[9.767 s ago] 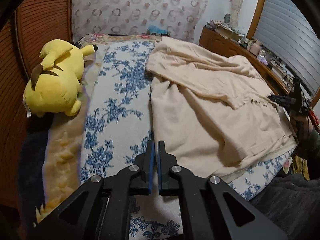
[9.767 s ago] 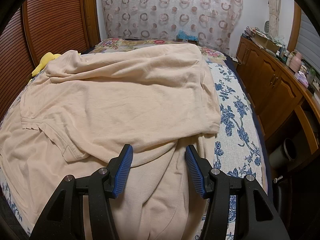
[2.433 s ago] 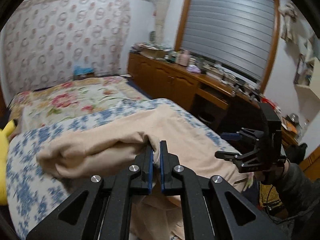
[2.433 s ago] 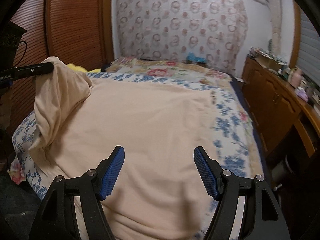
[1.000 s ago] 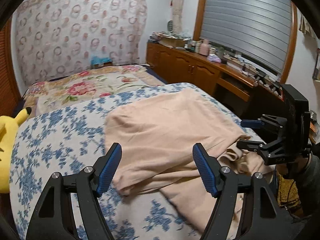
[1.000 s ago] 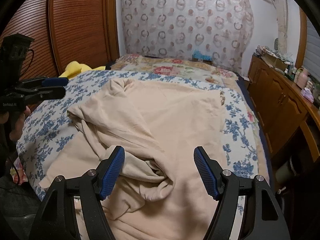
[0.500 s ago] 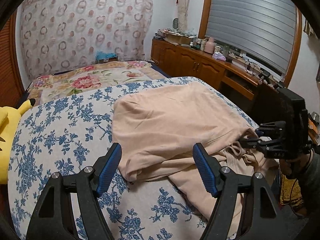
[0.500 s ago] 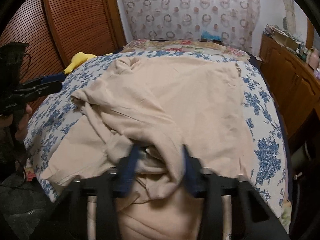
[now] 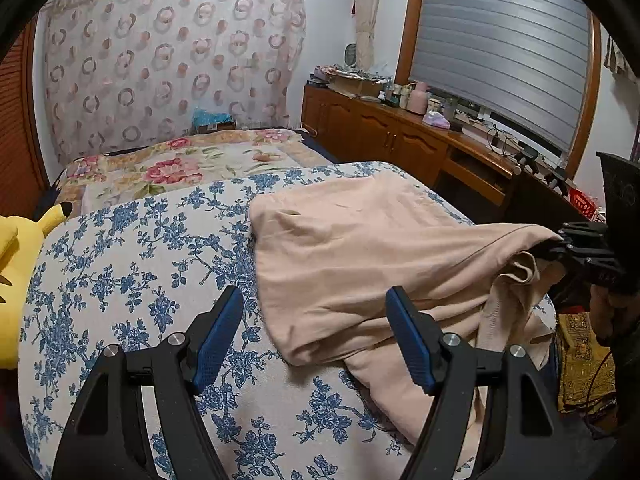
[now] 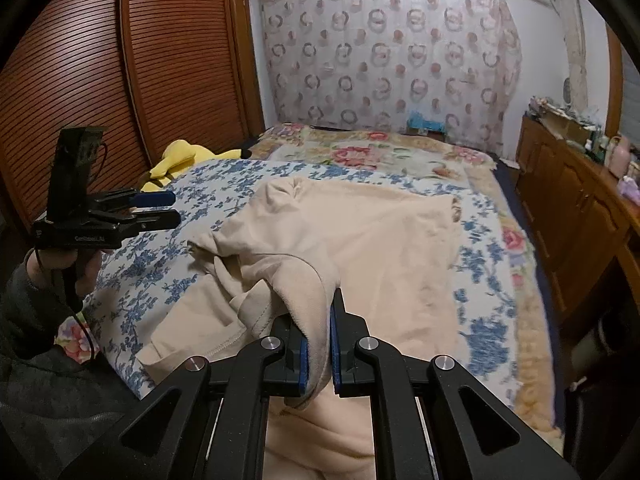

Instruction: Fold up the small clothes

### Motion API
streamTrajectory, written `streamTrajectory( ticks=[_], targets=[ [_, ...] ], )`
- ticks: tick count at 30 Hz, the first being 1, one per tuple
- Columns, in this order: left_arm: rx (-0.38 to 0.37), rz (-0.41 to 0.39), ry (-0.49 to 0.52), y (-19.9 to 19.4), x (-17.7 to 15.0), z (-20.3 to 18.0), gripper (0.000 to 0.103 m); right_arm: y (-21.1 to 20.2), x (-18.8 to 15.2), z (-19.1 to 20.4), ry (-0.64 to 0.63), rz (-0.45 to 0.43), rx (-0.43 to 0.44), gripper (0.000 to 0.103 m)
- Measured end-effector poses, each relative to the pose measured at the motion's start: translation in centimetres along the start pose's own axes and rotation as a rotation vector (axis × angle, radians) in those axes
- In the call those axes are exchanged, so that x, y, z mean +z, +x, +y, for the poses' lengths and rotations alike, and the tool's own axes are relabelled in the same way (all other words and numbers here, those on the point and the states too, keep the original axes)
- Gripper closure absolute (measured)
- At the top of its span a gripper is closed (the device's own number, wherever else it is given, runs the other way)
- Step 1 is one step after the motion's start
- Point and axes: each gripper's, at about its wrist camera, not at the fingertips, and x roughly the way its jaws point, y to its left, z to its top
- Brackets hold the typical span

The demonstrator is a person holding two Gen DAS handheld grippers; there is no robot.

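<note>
A beige garment [image 9: 360, 248] lies rumpled on the bed's blue-flowered cover [image 9: 140, 260]. My right gripper [image 10: 320, 344] is closing its jaws on a bunched fold of the garment [image 10: 380, 240]; the pads press the cloth and hold that edge a little above the bed. In the left wrist view the right gripper [image 9: 560, 248] shows at the far right with cloth hanging from it. My left gripper [image 9: 316, 336] stands open above the garment's near left edge, nothing between its fingers. The right wrist view shows the left gripper [image 10: 160, 208] at the left, off the cloth.
A yellow plush toy [image 9: 16, 264] lies at the bed's left side. Wooden cabinets [image 9: 400, 140] with cluttered tops line the right wall. Slatted wooden doors [image 10: 100, 80] stand left of the bed. A pink-flowered quilt [image 10: 380, 156] covers the far end.
My right gripper went from wide open to shut on a fold of the garment and raised it slightly, pulling the cloth taut. The left gripper stayed open and nearly still.
</note>
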Motion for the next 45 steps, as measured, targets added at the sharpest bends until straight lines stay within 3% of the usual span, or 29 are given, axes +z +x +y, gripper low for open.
streamTrajectory(
  ticks=[9,15,19,23,26,28,32,45],
  targets=[
    [0.013,-0.007,-0.004,0.0,0.0,0.2,0.029,1.3,-3.6,-2.0,0.046,0.130,-0.053,0.095],
    [0.019,-0.011,-0.003,-0.1,0.0,0.2,0.028,2.2,-3.6,-2.0,0.063,0.147,-0.061,0.094],
    [0.020,-0.012,-0.007,-0.1,0.0,0.3,0.028,2.5,-2.7,-1.3,0.044,0.152,-0.094,0.086],
    [0.024,-0.018,-0.015,-0.3,0.0,0.5,0.028,1.6,-2.1,-1.1,0.027,0.145,-0.136,0.084],
    [0.029,-0.024,-0.023,-0.4,0.0,0.7,0.028,0.7,-1.3,-0.9,0.019,0.113,-0.148,0.072],
    [0.033,-0.028,-0.026,-0.5,0.0,0.9,0.028,0.2,-0.8,-0.7,0.013,0.085,-0.150,0.057],
    [0.038,-0.028,-0.031,-0.6,-0.2,1.5,0.028,0.7,0.6,0.5,-0.023,0.062,-0.150,0.054],
    [0.096,-0.050,-0.092,-2.4,-0.7,5.2,0.028,9.7,4.1,7.6,-0.180,0.127,0.038,0.054]
  ],
)
